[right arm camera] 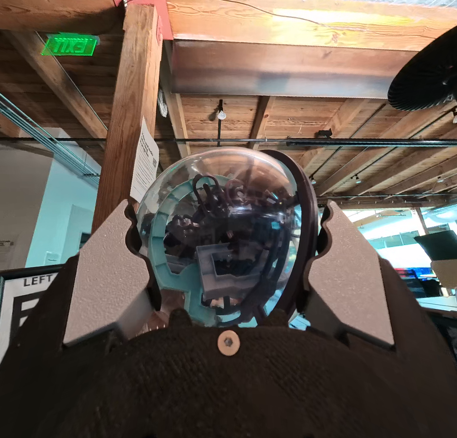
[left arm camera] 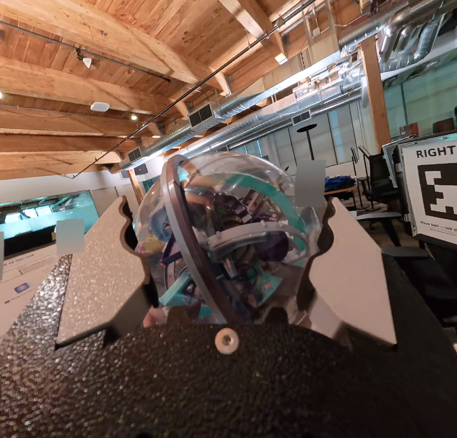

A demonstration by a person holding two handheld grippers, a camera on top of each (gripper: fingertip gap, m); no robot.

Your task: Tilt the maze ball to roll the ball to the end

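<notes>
- The clear plastic maze ball (left arm camera: 222,238), a hollow sphere with teal and grey tracks inside and a dark band round its seam, is held up in the air with both cameras aimed toward the wooden ceiling.
- The left gripper (left arm camera: 226,230) has its jaws spread wide and pressed on opposite flanks of the sphere.
- The right gripper (right arm camera: 226,230) clasps the sphere just as widely, one notched finger against the dark band.
- The shell looks light, rigid and slick, so it could rotate in a loose grip.
- The notched fingers seated across the widest girth seem the safest hold.
- The small rolling ball cannot be picked out.
</notes>
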